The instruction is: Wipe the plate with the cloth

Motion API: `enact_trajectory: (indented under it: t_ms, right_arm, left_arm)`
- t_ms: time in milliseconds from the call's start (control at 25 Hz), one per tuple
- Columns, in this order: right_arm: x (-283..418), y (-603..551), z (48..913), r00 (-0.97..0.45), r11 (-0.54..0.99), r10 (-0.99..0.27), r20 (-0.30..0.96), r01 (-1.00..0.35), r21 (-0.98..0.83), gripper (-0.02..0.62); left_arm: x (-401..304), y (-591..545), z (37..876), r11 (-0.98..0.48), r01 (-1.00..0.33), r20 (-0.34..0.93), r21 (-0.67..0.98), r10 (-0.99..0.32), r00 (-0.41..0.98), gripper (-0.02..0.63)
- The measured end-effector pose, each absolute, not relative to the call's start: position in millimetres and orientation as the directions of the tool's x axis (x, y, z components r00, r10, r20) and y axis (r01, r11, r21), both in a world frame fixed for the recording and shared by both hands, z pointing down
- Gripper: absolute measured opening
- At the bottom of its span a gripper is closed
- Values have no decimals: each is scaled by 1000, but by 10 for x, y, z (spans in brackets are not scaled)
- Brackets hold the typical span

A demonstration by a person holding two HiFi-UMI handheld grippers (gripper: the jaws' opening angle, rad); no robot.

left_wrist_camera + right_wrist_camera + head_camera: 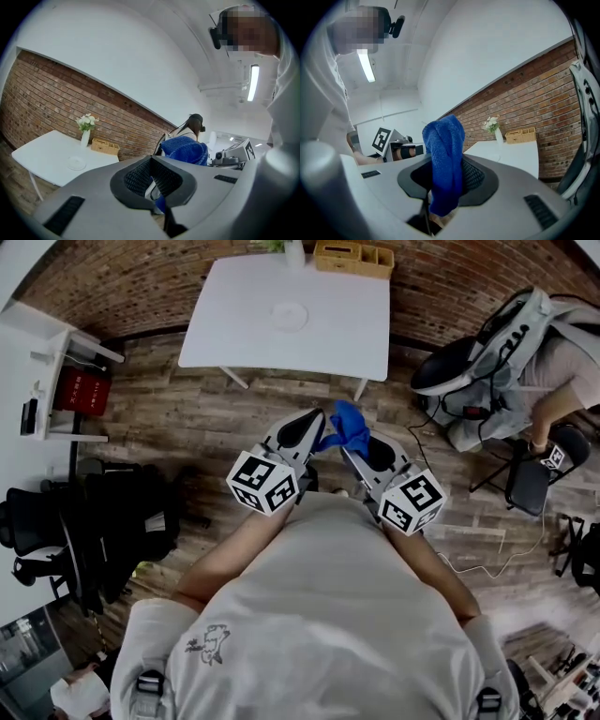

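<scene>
Plank floor [234, 409] before a brick wall [141, 287]; we stand well back from the white table [328, 343]. On the table we list one plate [289, 316] near the middle, and a vase of flowers [85, 136] and a wicker basket [353, 257] at the wall edge. Right gripper [345, 448]: clamped on the blue cloth [350, 423], bunched above its jaws. Left gripper [321, 427]: closed tight on a corner of the same cloth. We hold both close to our chest, tips nearly meeting, well apart from the plate
</scene>
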State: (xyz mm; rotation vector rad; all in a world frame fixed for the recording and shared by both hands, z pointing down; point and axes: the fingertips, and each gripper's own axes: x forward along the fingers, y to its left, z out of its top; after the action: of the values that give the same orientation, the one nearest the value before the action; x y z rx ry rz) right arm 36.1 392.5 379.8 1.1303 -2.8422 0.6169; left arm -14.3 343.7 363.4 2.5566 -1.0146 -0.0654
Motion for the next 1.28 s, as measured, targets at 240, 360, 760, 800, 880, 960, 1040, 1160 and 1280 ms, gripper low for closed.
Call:
enact_trajectory:
  t_ms: [240, 360, 760, 800, 880, 960, 1040, 1160, 1280]
  right_arm:
    - [261, 3486, 3866, -730, 643, -661, 174, -671, -369, 110]
    - [164, 3191, 3908, -725, 635, -664, 182, -676, -374, 110]
    - [-563, 2099, 3886, -717, 614, -665, 212, -685, -393, 110]
    - [-643, 2015, 3875, -717, 613, -664, 212, -685, -395, 112]
    - [-776, 1873, 3864, -718, 612, -661, 218, -684, -397, 111]
    - [-872, 1750, 3868, -718, 611, -656, 231, -685, -396, 110]
    - [-941, 1645, 3890, -716, 607, -655, 242, -689, -398, 110]
    - [-985, 1519, 3951, -714, 598, -654, 251, -691, -405, 111]
    - [-1001, 1390, 4033, -720, 588, -640, 268, -684, -431, 111]
  left_arm:
    - [-230, 3002, 3685, -671, -639, 108, 376, -654, 749, 8]
    - [-344, 2706, 3722, -668, -640, 113, 380, -653, 749, 8]
    - [-1015, 1660, 3716, -673, -613, 126, 414, -624, 771, 8]
    - [-1084, 1576, 3711, -673, -609, 126, 420, -621, 773, 8]
    - [-1220, 1423, 3689, -670, -599, 107, 438, -622, 775, 8]
    - [-1342, 1286, 3669, -665, -592, 87, 455, -629, 773, 8]
    - [-1437, 1181, 3702, -655, -595, 90, 466, -633, 769, 8]
    - [-1493, 1080, 3808, -642, -596, 107, 482, -632, 767, 8]
    - [-1500, 968, 3894, -628, -606, 126, 488, -636, 761, 8]
